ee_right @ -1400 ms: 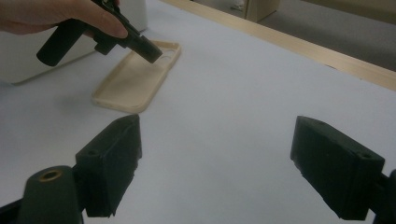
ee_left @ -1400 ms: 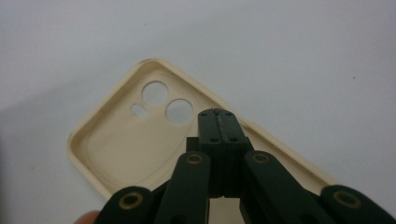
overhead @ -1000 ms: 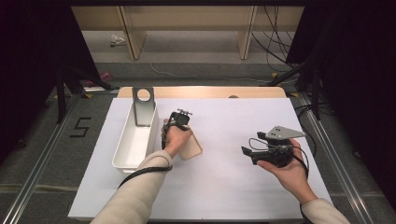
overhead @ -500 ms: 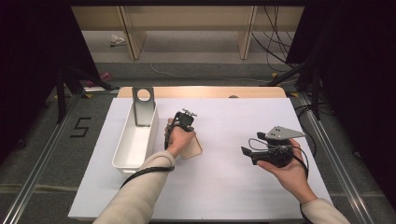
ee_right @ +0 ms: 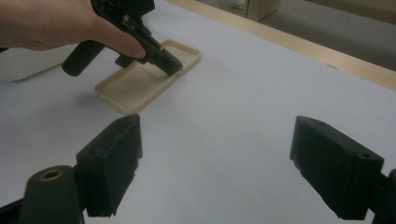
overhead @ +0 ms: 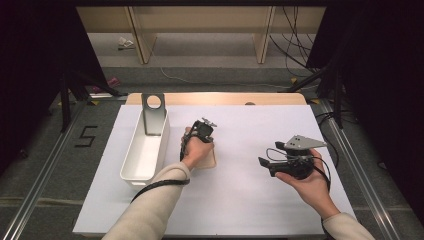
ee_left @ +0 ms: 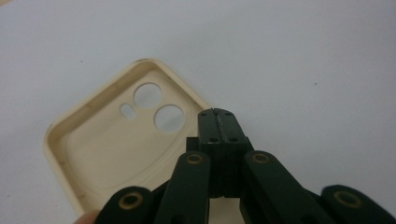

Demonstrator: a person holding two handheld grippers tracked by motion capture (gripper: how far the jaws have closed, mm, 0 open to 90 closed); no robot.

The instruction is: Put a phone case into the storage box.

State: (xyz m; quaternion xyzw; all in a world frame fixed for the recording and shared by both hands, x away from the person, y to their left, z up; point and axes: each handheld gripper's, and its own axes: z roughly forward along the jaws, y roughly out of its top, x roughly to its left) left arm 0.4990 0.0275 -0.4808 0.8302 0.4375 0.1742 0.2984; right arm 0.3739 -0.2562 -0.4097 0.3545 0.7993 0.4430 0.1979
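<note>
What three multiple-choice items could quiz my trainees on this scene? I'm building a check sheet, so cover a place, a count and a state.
1. Where does the phone case lie?
A. inside the white bin
B. on the white table top
C. on the floor

2. How many round camera holes does the case have?
A. two
B. four
C. none

3. How do the jaws of the left claw stand?
A. wide apart
B. closed together
C. clamped around the bin

Answers: 1 B, the case lies flat beside the bin. 2 A, two round holes sit beside a small slot. 3 B, the tips meet with no gap.
</note>
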